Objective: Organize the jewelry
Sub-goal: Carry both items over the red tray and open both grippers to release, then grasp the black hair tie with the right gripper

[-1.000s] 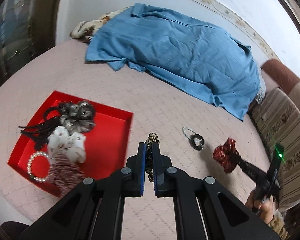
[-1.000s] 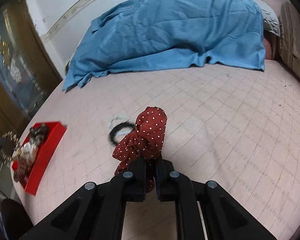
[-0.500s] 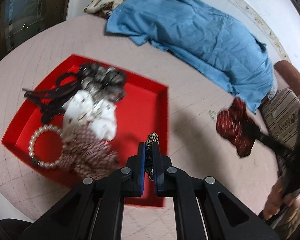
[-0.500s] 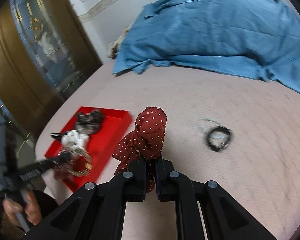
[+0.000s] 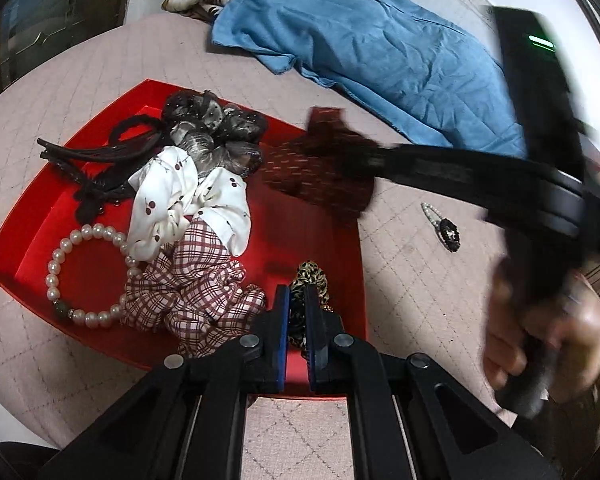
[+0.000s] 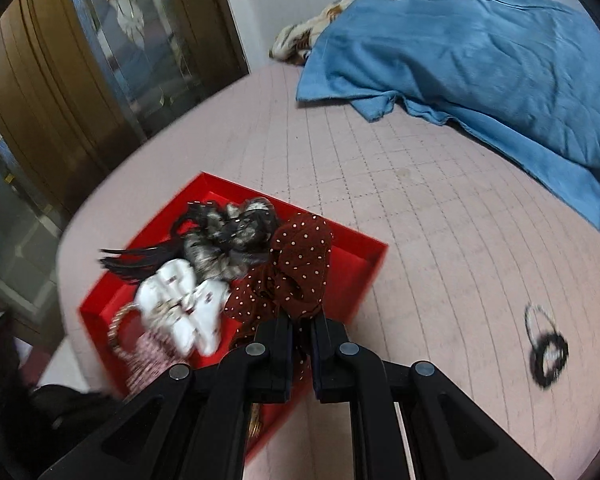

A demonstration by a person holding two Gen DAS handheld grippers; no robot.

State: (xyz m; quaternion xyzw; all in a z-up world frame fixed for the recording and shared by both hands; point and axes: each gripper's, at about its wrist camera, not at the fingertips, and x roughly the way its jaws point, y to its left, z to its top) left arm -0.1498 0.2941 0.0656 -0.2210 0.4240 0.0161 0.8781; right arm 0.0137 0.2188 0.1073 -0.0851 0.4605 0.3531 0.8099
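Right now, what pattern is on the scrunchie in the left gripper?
Leopard print, tan with dark spots, on the scrunchie pinched by the left gripper; clearest in the left wrist view.

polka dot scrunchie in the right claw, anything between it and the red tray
Nothing visible blocks it. The polka dot scrunchie, clamped in the right claw, hangs over the red tray. Bare red floor lies beside the grey scrunchie and white scrunchie.
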